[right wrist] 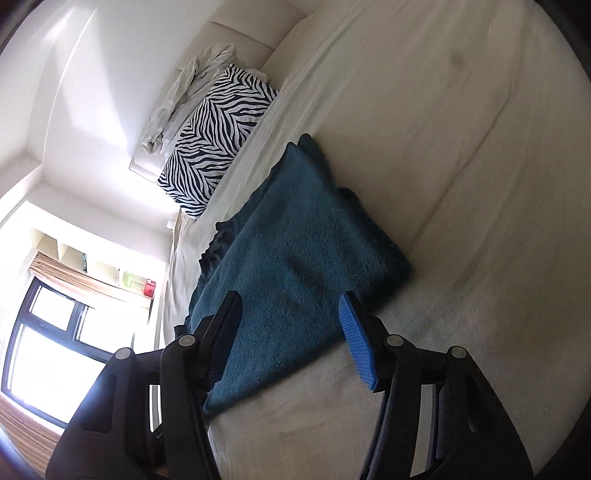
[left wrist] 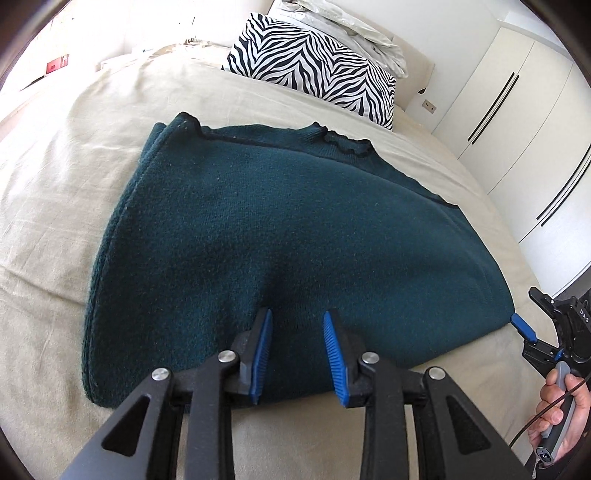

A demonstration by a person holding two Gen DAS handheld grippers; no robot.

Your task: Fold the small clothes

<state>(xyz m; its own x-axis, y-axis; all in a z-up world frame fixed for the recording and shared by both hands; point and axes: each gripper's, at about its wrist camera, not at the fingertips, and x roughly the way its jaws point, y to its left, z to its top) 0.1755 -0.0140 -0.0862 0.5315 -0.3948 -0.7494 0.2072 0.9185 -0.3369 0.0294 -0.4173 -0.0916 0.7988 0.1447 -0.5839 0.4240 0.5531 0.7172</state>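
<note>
— Beige sheet on the bed (left wrist: 66, 177), bright window light in the room. What lies on it?

— One dark green sweater (left wrist: 266, 229), folded into a wide block, flat on the sheet near the middle of my left view. Its ruffled black-edged collar (left wrist: 347, 142) sits at the far side, toward one o'clock. Beyond it, at twelve to one o'clock, a zebra-print pillow (left wrist: 314, 70) leans by the headboard with crumpled pale bedding (left wrist: 351, 29) behind it.

— And your left fingers?

— My left gripper (left wrist: 297, 354) is over the sweater's near edge, at six o'clock. Both blue-padded fingers (left wrist: 262, 354) stand apart with knit showing between them; they clamp nothing. A shallow dent in the cloth runs up from just ahead of the tips.

— The right one?

— My right gripper (right wrist: 291, 343) is at the sweater's other near corner. In its own view the fingers are spread wide, and the corner of the cloth (right wrist: 258, 354) lies in the gap between them, not pinched. From the left view I see it at four o'clock, one blue tip (left wrist: 522, 326) just beside the sweater's edge, my right hand (left wrist: 561, 410) around the handle.

— Anything else around?

— White wardrobe doors (left wrist: 517, 110) at two o'clock in the left view; a dark-framed window (right wrist: 48, 343) at eight o'clock in the right.
</note>
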